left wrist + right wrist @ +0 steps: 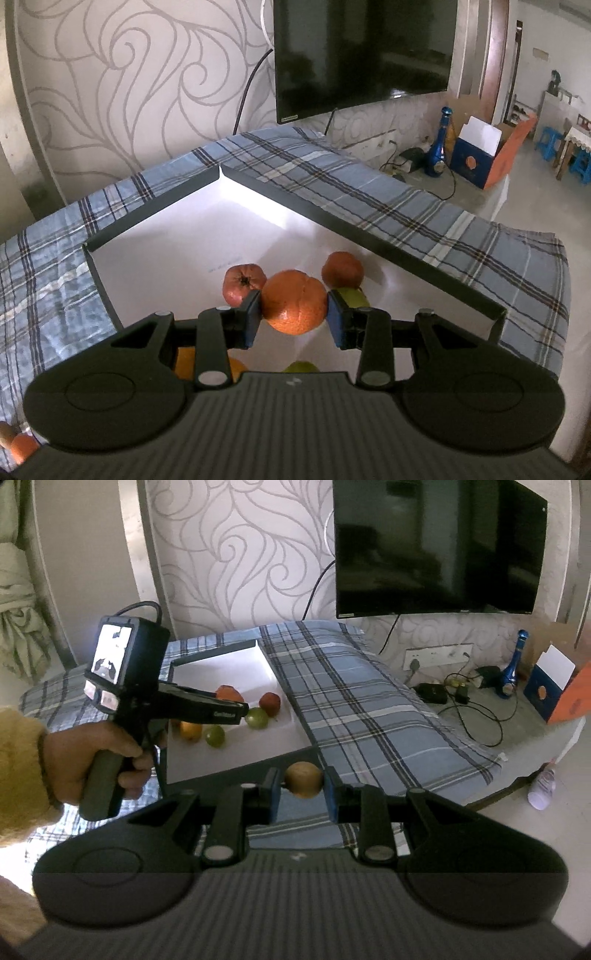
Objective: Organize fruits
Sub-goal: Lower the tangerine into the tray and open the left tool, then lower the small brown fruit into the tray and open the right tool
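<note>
Writing: the side of your left gripper (236,710) carries a small white logo in the right wrist view, too blurred to read. The TV (364,55) bezel bears a small label, also illegible. Faint print shows on the floor of the white tray (166,266), unreadable.

Left gripper (294,312): its blue pads pinch 1 orange (294,302), held over the tray. Right gripper (303,788): its pads are pressed onto 1 small brownish-yellow fruit (303,779), held over the plaid cloth (354,716) just outside the tray's near wall.

Count, right wrist view: 5 fruits in the tray area: 1 orange-red fruit at the gripper tip, 1 red fruit (269,703), 2 green fruits (256,718), 1 orange-yellow fruit (191,730).

View differences: only the right wrist view shows your left hand (99,760), the yellow sleeve and the gripper's rear screen. Only the left wrist view shows the red fruit's calyx end (243,282) and 1 orange fruit (22,446) at the lower left edge.
</note>
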A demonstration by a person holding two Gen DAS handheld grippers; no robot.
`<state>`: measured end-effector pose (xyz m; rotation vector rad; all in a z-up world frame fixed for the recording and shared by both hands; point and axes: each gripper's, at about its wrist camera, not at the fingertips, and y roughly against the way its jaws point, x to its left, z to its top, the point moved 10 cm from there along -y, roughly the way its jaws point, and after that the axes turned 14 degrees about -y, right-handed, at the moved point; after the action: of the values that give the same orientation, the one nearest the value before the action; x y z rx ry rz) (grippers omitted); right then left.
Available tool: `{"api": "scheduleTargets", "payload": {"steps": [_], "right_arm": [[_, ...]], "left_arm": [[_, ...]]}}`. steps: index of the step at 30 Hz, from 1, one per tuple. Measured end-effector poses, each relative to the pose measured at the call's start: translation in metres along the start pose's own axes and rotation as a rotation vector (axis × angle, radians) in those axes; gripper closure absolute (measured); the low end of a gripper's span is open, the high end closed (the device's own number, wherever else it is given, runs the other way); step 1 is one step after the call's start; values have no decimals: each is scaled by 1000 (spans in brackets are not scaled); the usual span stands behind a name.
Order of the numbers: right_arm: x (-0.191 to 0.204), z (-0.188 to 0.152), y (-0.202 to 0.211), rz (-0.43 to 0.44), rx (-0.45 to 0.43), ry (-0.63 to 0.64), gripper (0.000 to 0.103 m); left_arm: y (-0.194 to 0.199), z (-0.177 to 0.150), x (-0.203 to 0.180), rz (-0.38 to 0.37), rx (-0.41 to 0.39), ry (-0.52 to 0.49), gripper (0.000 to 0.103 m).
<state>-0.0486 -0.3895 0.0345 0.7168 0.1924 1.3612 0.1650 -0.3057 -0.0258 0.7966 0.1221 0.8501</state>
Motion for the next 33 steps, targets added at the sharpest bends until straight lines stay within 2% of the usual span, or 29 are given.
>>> {"api": "scheduleTargets", "payload": {"steps": [5,12,25,33], "right_arm": [[5,3,-4,23,-1,11,75],[16,10,-18,81,6,40,75],[47,20,-67,197,57,119,75],[65,18,-95,239,99,180,75]], "left_arm": [[10,3,0,16,-24,-10,40],[49,-1,5,44,-57,0,40],[135,-44,10,94,-52,101,40],[169,-70,10,144,-31,150,40]]}}
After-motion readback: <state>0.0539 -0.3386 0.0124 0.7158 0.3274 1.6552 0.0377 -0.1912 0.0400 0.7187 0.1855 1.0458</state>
